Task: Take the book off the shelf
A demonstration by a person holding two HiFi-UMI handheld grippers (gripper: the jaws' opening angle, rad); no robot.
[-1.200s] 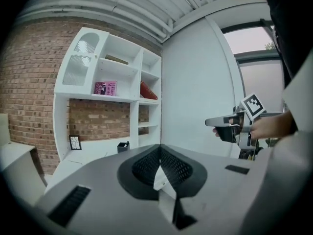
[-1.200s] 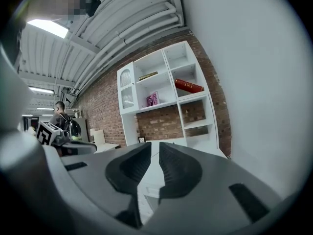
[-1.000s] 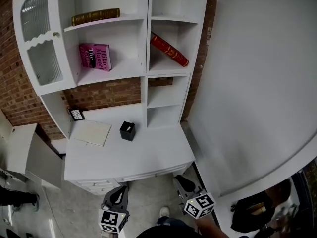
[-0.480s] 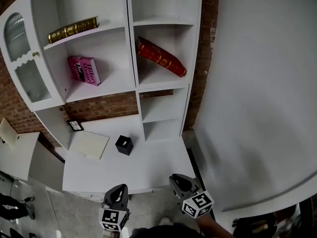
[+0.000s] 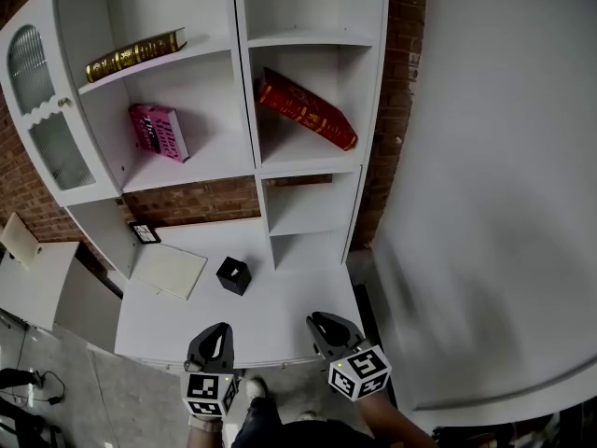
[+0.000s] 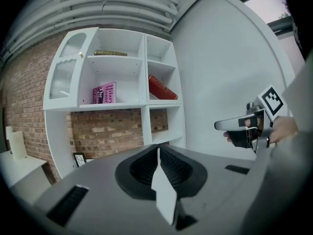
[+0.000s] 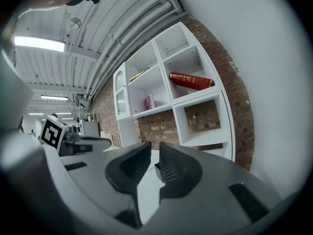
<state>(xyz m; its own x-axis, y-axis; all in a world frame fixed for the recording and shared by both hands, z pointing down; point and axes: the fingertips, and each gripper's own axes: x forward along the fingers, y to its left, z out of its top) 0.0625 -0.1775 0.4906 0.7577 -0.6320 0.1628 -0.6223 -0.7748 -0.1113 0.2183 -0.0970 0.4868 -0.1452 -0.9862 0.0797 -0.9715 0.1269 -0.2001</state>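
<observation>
- both grippers have come forward since a second ago; the left gripper (image 5: 219,332) and the right gripper (image 5: 324,323) sat below the desk front then, and in the head view their tips now lie over the front edge of the white desk (image 5: 289,301)
- far left, a ribbed-glass door (image 5: 37,101) on the white shelf unit (image 5: 244,110)
- gold book (image 5: 135,54) lies flat on the upper left shelf; pink book (image 5: 159,132) stands on the shelf below it
- on the desk, a small picture frame (image 5: 143,233) by the brick back; a pale pad (image 5: 170,271) near it; a black box (image 5: 233,274) just right of the pad, not touching it
- left gripper: jaws pressed together, nothing between them
- red book (image 5: 306,110) in the right column's second compartment, aslant, high end at the left, low end on the shelf at the right; neither gripper is near any book
- right gripper: jaws a narrow gap apart, gripping nothing; the black box shows beyond the gap
- far right, a plain white wall (image 5: 504,185)
</observation>
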